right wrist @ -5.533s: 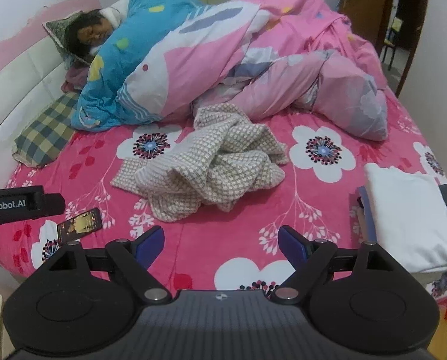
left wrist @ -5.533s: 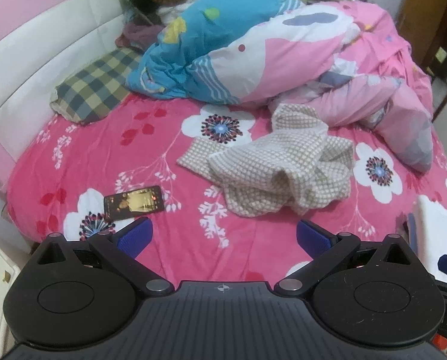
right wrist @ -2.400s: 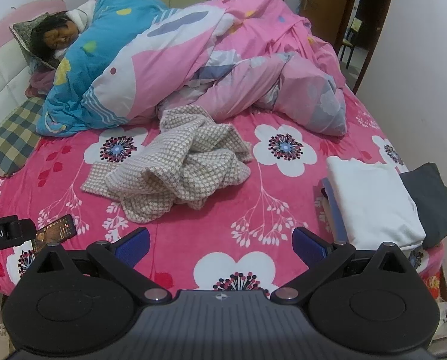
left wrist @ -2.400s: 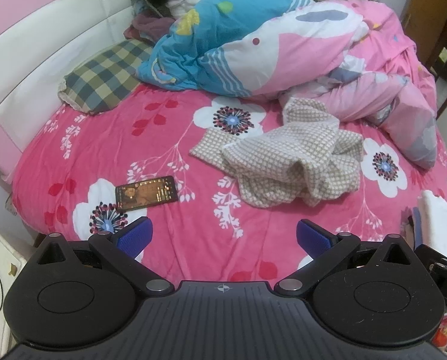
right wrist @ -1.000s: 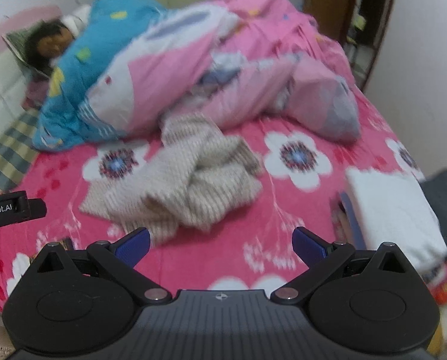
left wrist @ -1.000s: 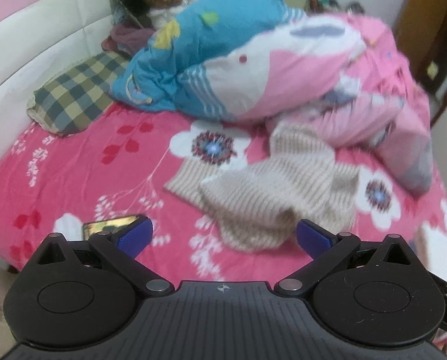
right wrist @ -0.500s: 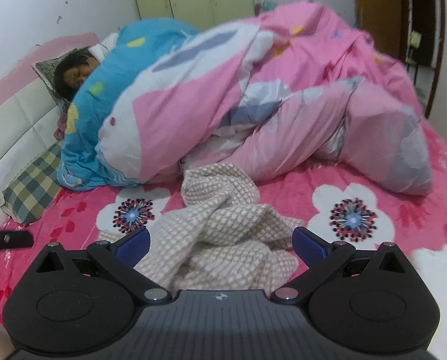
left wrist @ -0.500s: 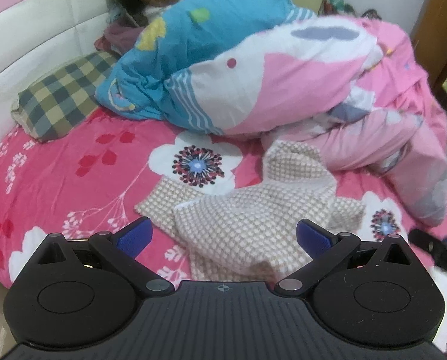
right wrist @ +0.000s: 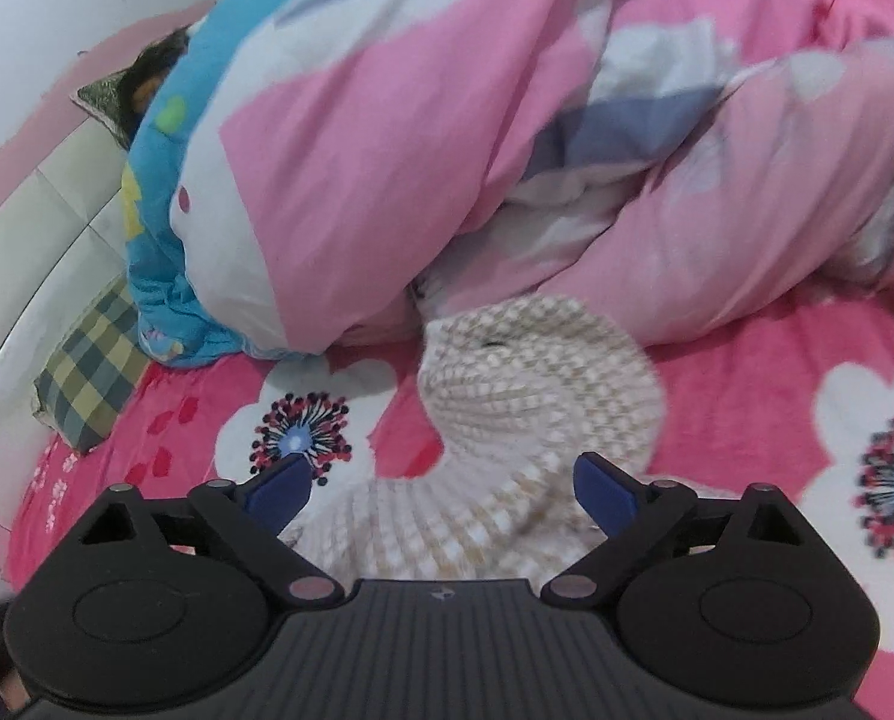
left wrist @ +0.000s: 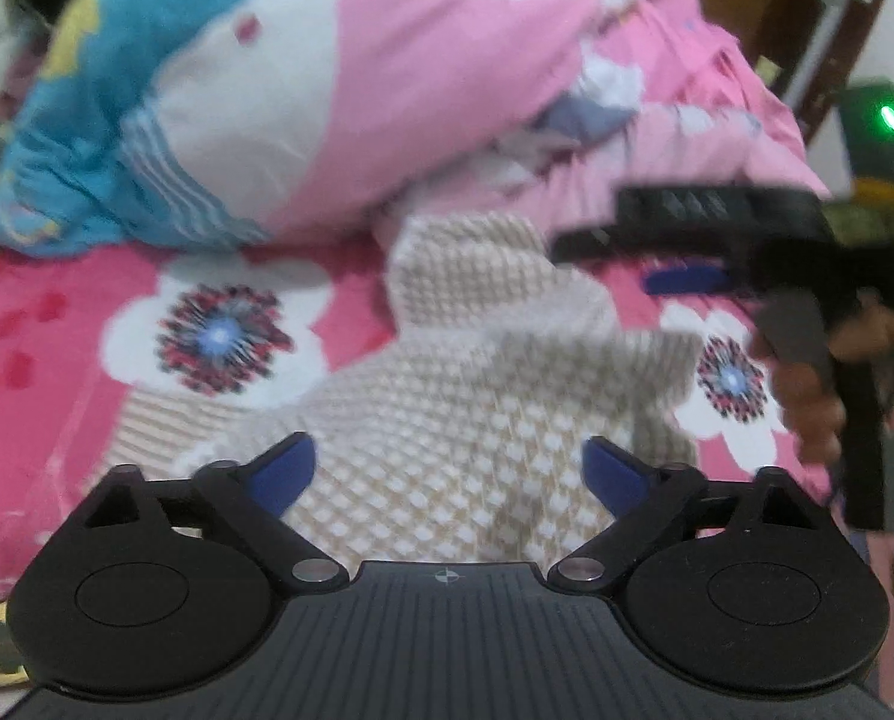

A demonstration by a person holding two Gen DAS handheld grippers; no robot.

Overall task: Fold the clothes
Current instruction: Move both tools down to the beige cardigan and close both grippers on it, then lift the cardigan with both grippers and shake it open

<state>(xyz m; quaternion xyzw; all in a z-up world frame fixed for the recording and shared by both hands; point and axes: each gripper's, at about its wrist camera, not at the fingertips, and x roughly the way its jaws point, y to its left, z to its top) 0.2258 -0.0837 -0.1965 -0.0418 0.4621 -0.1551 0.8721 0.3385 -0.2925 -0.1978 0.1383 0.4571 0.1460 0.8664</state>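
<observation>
A crumpled beige checked garment (left wrist: 477, 384) lies on the pink flowered bedsheet (left wrist: 57, 312). My left gripper (left wrist: 450, 471) is open and empty, low over the garment's near part. My right gripper (right wrist: 444, 489) is open and empty, just over the garment's (right wrist: 537, 384) far raised fold. In the left wrist view the right gripper (left wrist: 687, 252) shows side-on at the right, above the garment's right edge, held by a hand.
A person sleeps under a blue and pink quilt (right wrist: 387, 138) right behind the garment. A checked pillow (right wrist: 87, 384) lies by the white headboard (right wrist: 21, 228) at left. Bedsheet (right wrist: 765, 384) stretches to the right of the garment.
Both grippers have moved forward and down onto the garment, which now fills the space between the fingers. The phone and the folded white stack have left both views.
</observation>
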